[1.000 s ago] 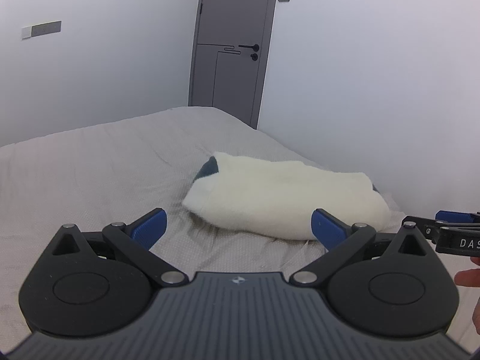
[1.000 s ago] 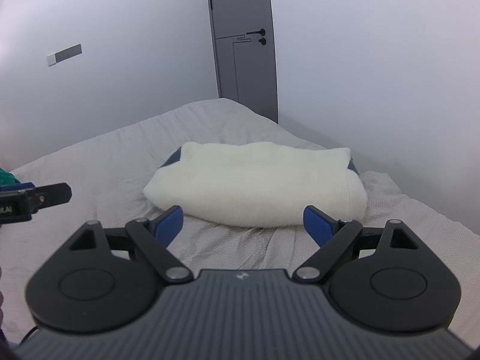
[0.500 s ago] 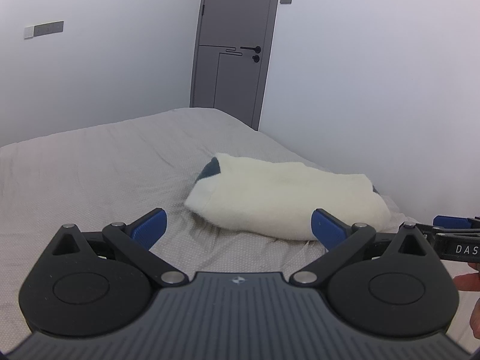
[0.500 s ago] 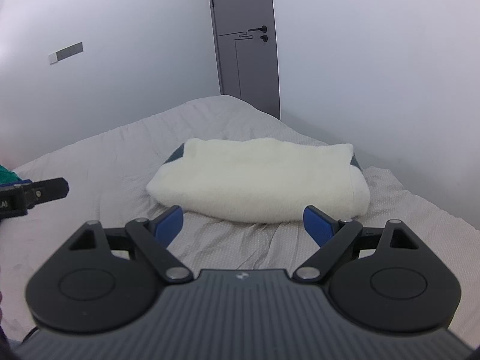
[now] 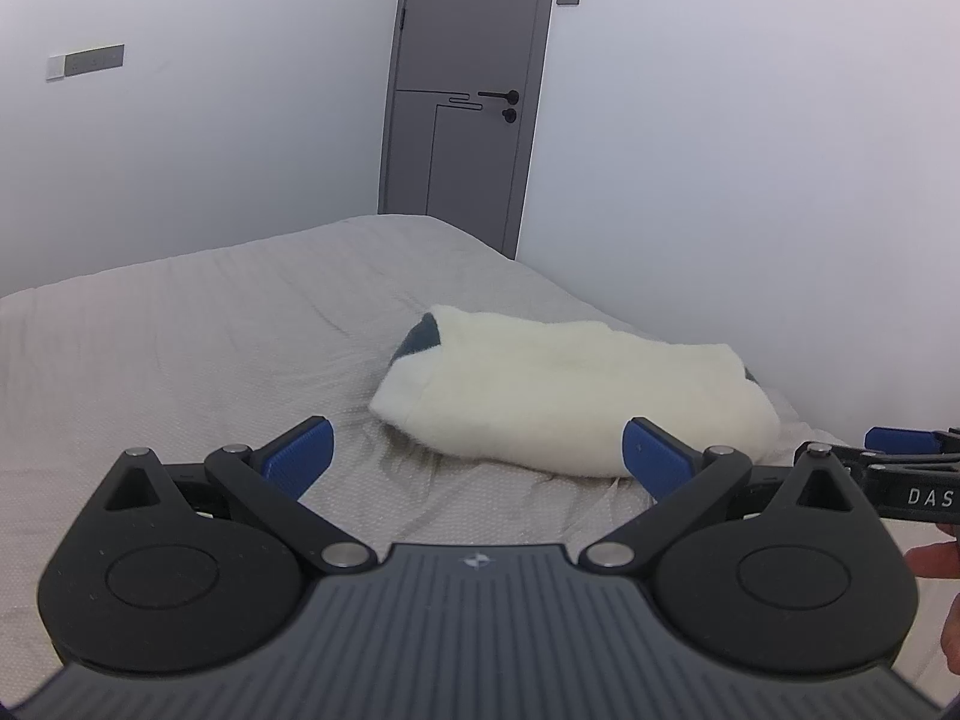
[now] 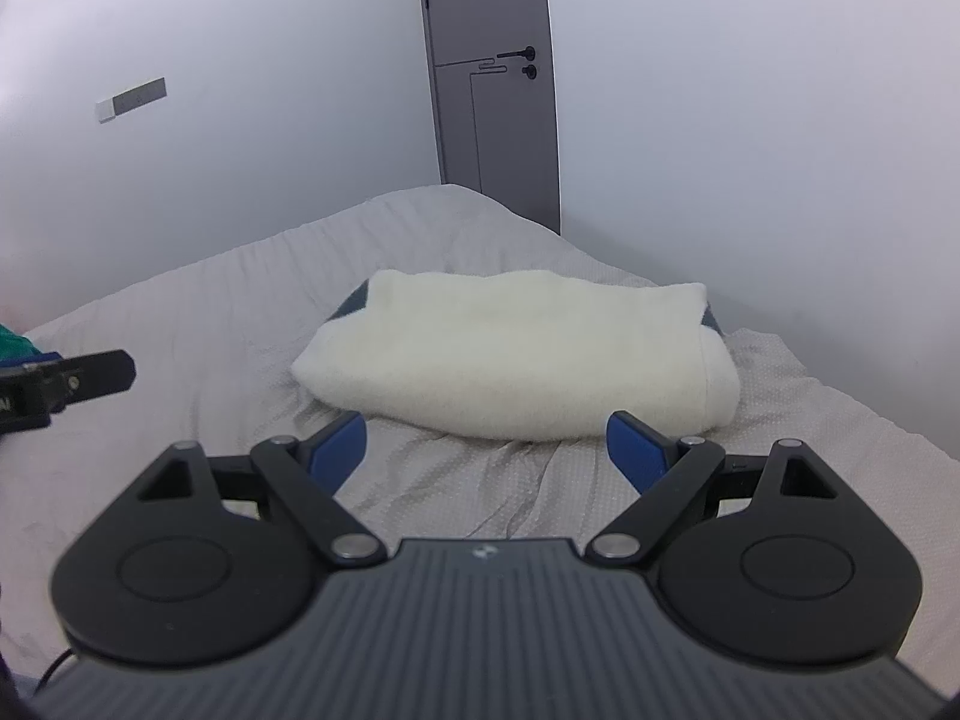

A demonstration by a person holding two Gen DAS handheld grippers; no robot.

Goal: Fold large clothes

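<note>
A cream fleece garment (image 5: 570, 396) with dark blue corners lies folded into a thick bundle on the grey bed (image 5: 180, 360); it also shows in the right wrist view (image 6: 516, 354). My left gripper (image 5: 477, 459) is open and empty, held short of the bundle's near edge. My right gripper (image 6: 486, 447) is open and empty, also just short of the bundle. The right gripper's tip shows at the right edge of the left wrist view (image 5: 900, 438). The left gripper's tip shows at the left edge of the right wrist view (image 6: 90, 375).
The bed (image 6: 810, 396) fills the room's corner, with white walls close behind and to the right. A grey door (image 5: 468, 96) stands behind the bed. Something green (image 6: 12, 345) shows at the far left edge.
Both grippers have drawn back a little from the folded garment, which now looks slightly smaller and farther. Both stay open and empty.
</note>
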